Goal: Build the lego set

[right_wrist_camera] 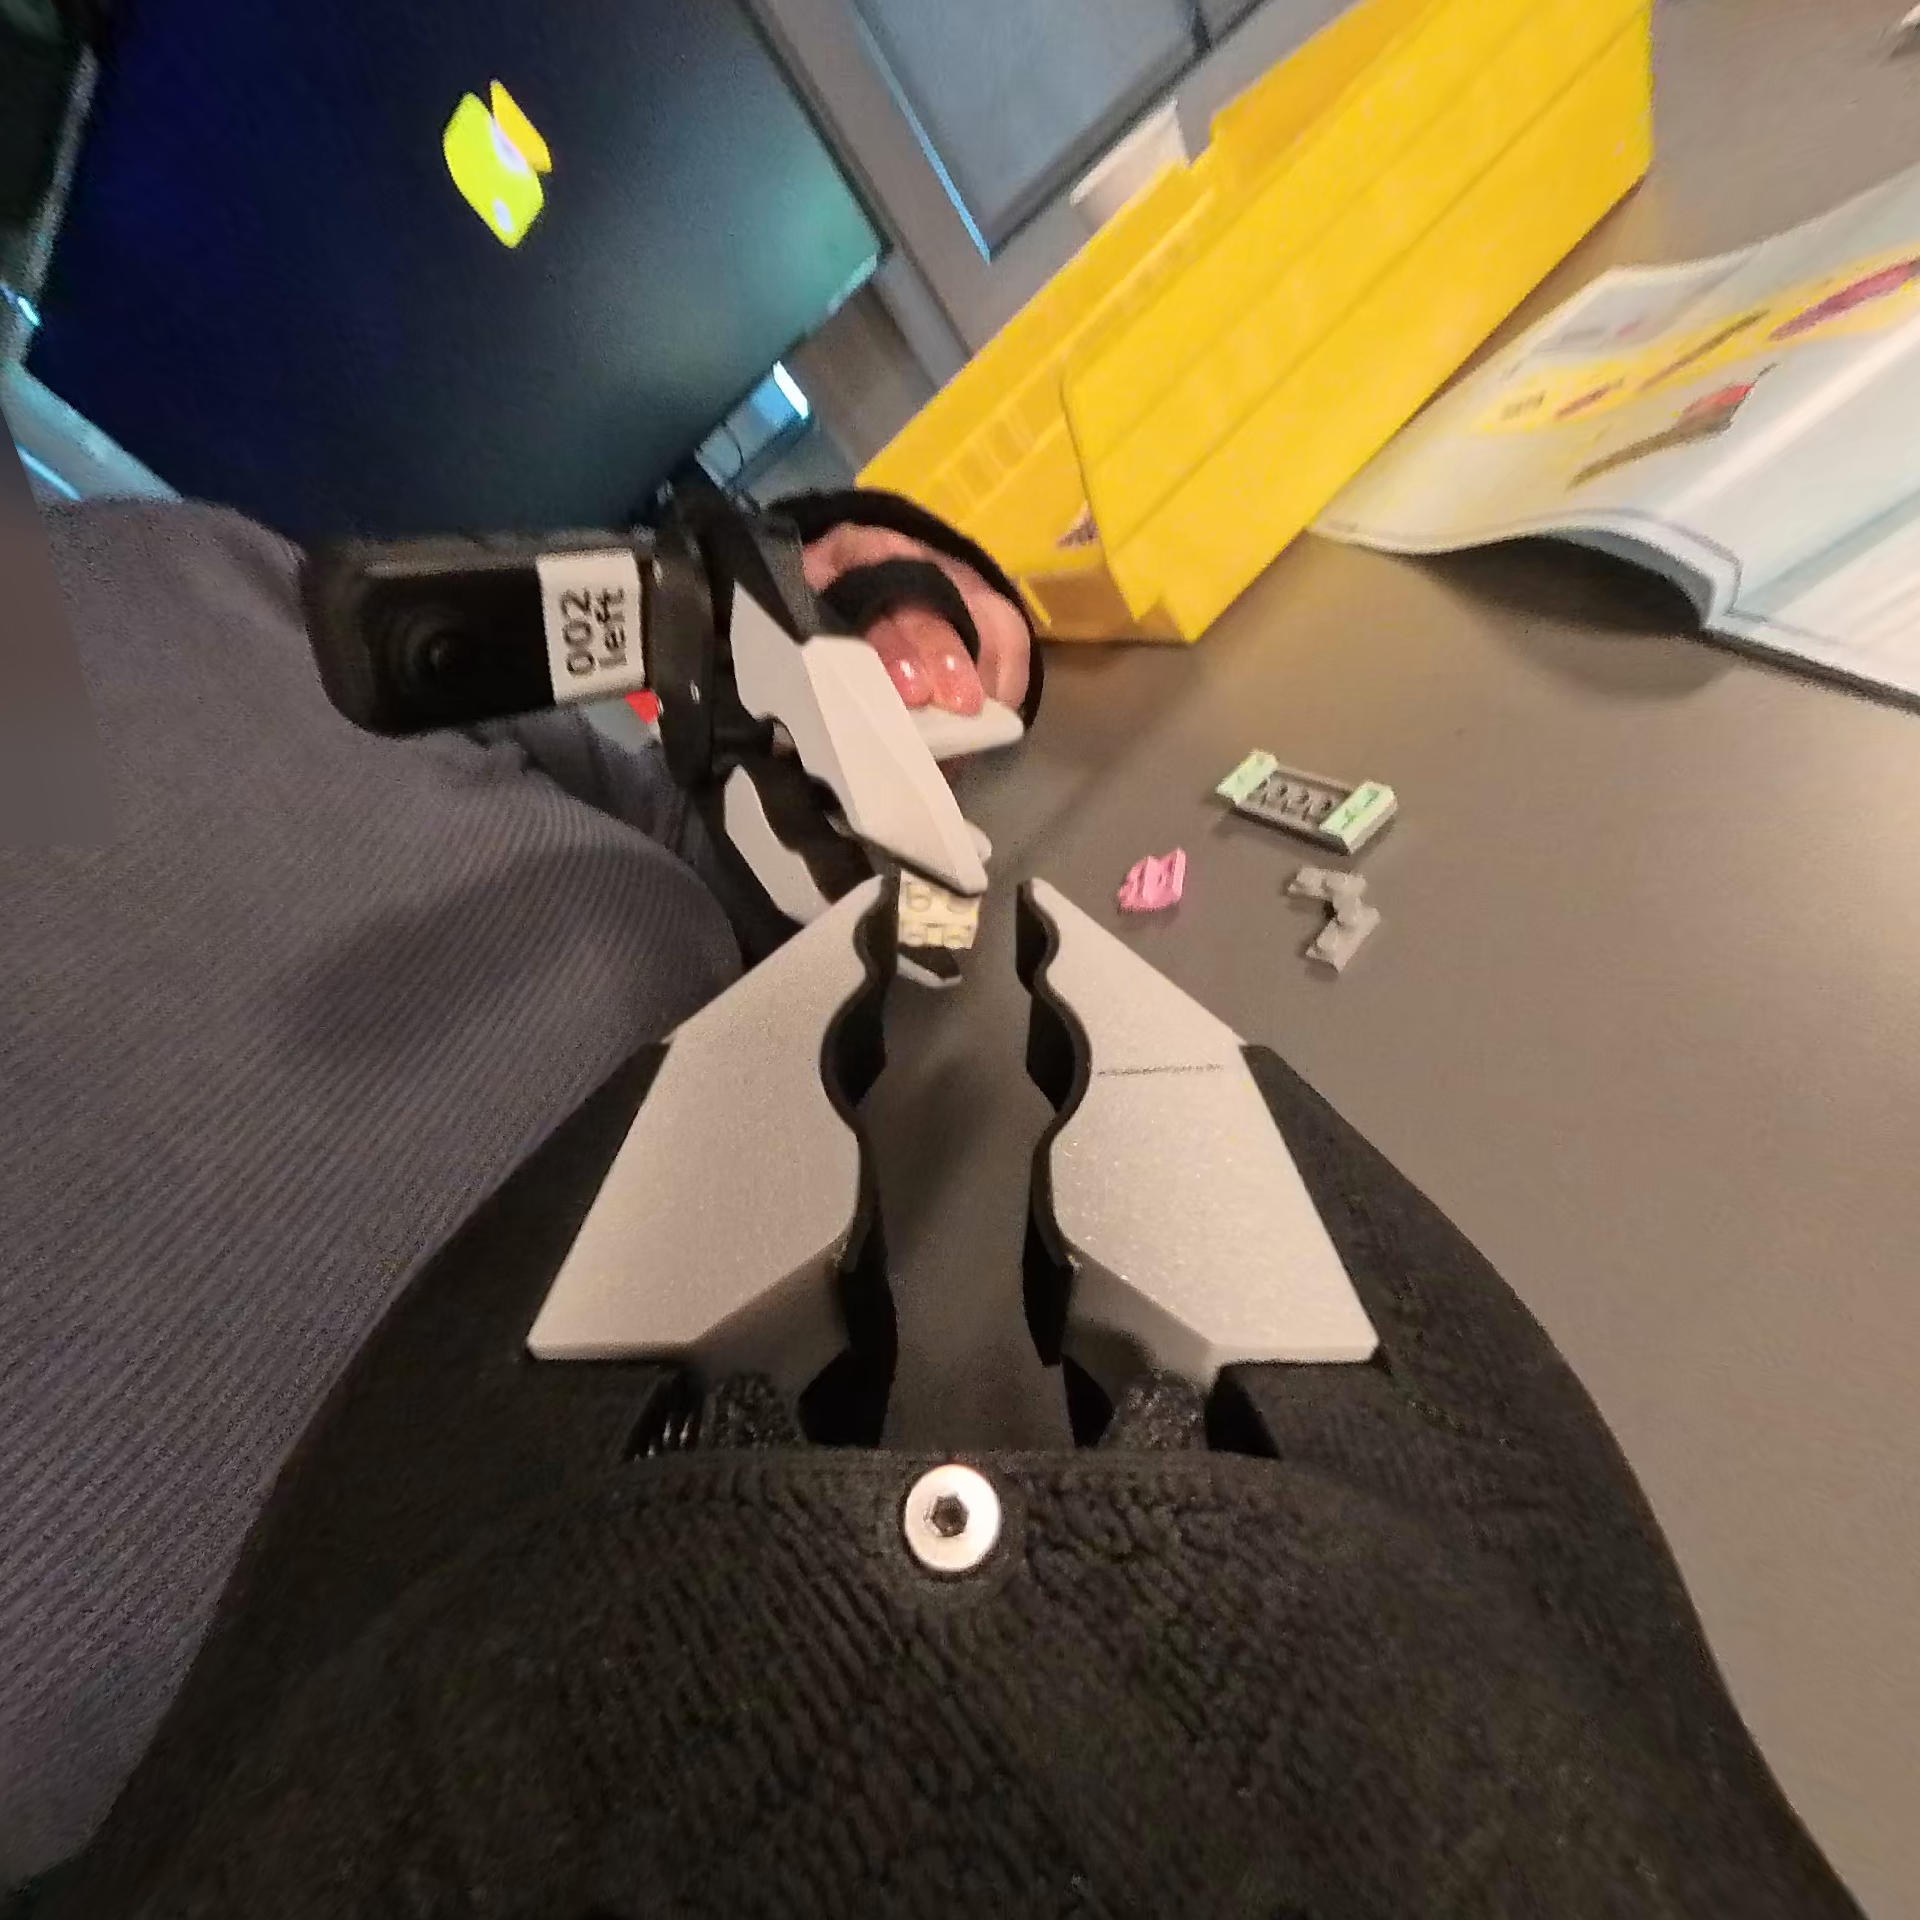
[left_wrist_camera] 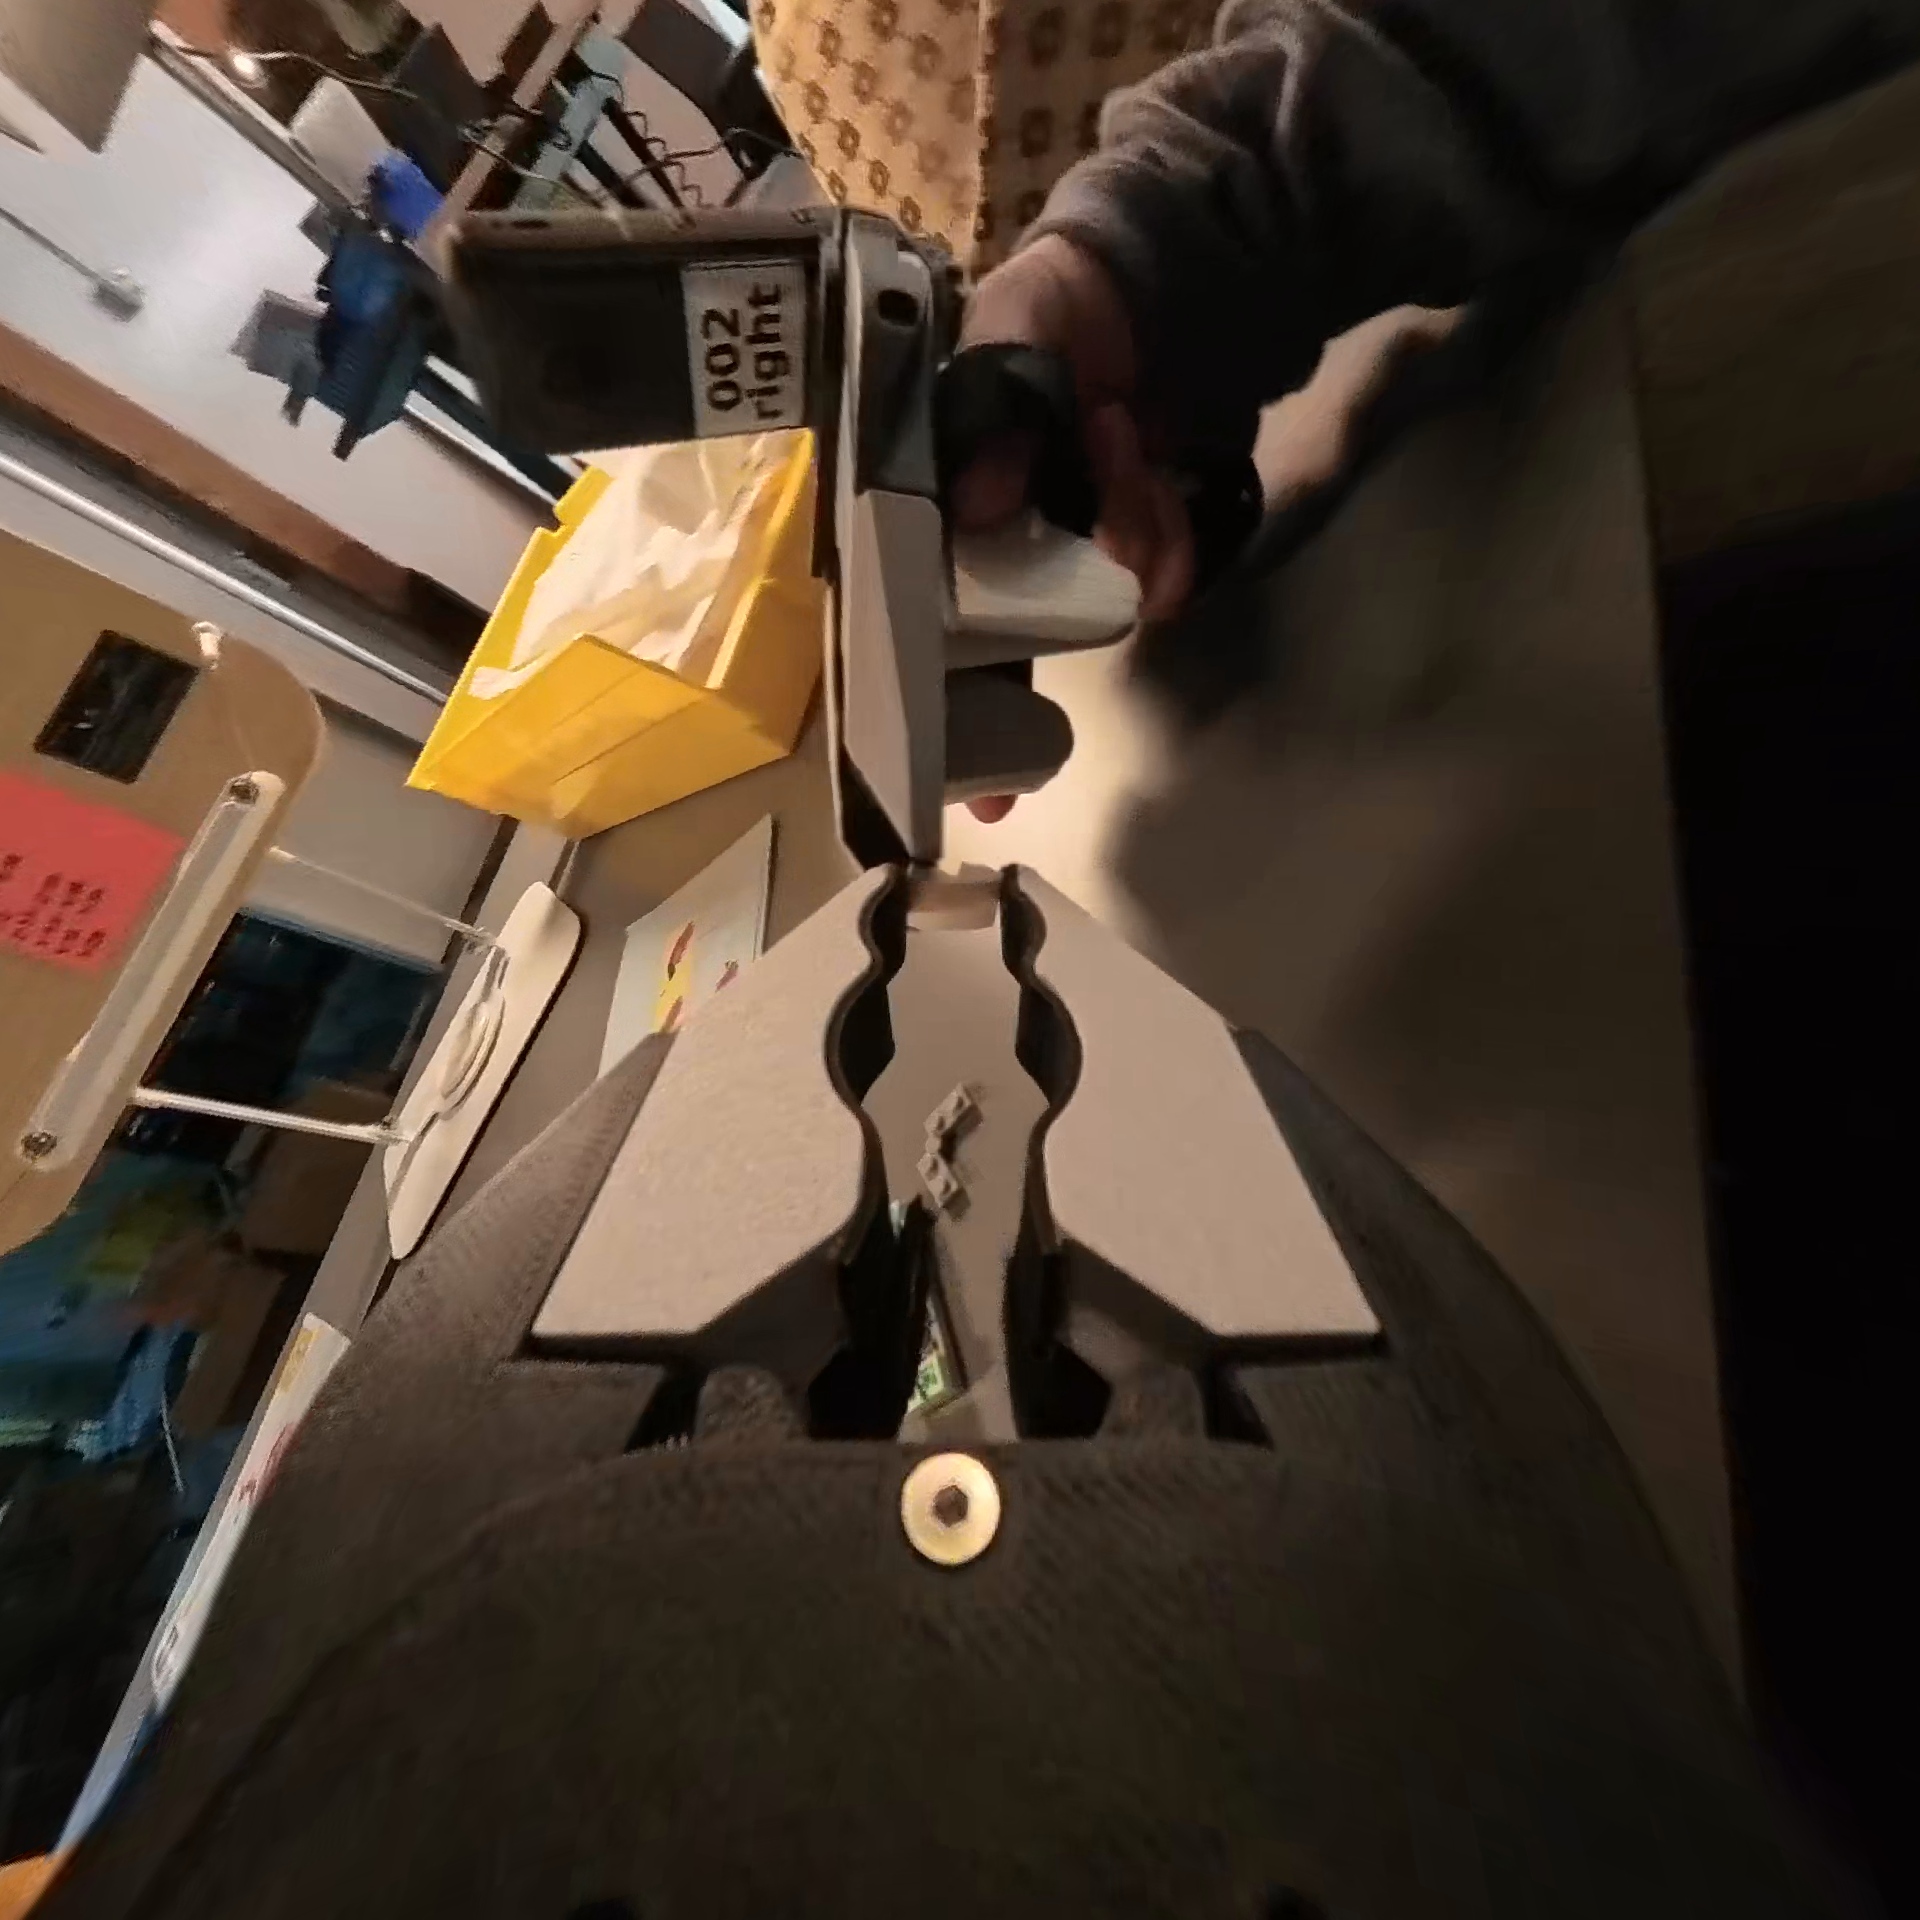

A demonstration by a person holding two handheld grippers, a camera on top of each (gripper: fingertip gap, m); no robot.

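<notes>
Two hand-held grippers meet tip to tip above the table point(right_wrist_camera: 1455, 1143). The left hand-held gripper point(left_wrist_camera: 951, 883) is clenched on a small white studded brick point(right_wrist_camera: 935, 914), with a pad pressing on each side. The right hand-held gripper point(right_wrist_camera: 953, 891) has its fingers around the same brick but is released, with a clear gap on one side. So the brick hangs in the air, in the left one's hold only. Further out lie a pink piece point(right_wrist_camera: 1153, 881), a grey angled piece point(right_wrist_camera: 1335, 920) and a grey plate with green ends point(right_wrist_camera: 1307, 812), all loose. Toward the far edge are a yellow bin point(right_wrist_camera: 1299, 364) and an open booklet point(right_wrist_camera: 1714, 416).
</notes>
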